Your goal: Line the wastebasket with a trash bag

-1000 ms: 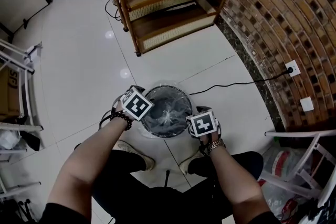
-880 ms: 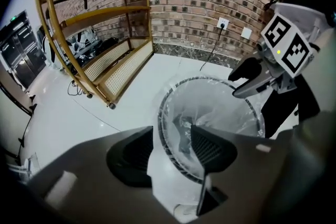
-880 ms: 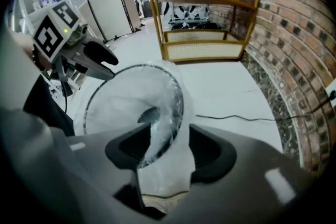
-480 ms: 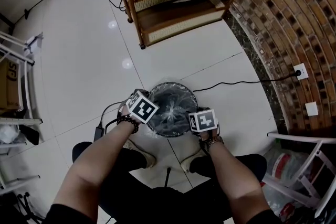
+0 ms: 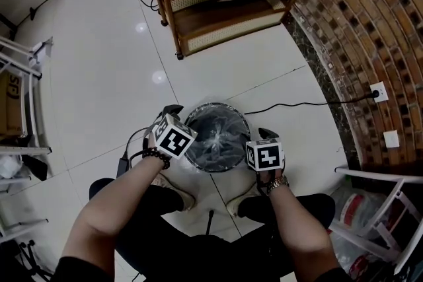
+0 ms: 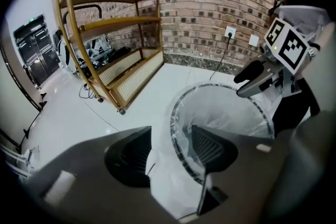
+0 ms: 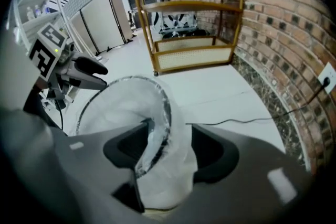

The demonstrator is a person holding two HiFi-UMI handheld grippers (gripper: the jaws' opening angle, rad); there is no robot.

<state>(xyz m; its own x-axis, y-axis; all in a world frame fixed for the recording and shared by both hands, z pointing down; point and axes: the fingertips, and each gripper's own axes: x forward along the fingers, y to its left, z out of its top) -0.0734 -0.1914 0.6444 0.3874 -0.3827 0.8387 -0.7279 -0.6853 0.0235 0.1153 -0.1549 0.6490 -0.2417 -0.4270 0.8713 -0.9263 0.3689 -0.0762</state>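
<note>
The fingers (image 6: 210,148) of the left gripper (image 6: 169,150) stand apart, one on each side of the rim of the wastebasket (image 6: 172,131), and the bag (image 6: 226,107) folded over the rim lies between them. The right gripper (image 7: 170,150) sits the same way on the opposite rim, fingers also apart. The wastebasket stands on the white floor (image 5: 99,76), near a wooden shelf (image 5: 218,3).

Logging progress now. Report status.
Left gripper open, jaws straddling rim. Right gripper open, straddling opposite rim. Trash bag folded over wastebasket rim. Floor cable clear of basket.
</note>
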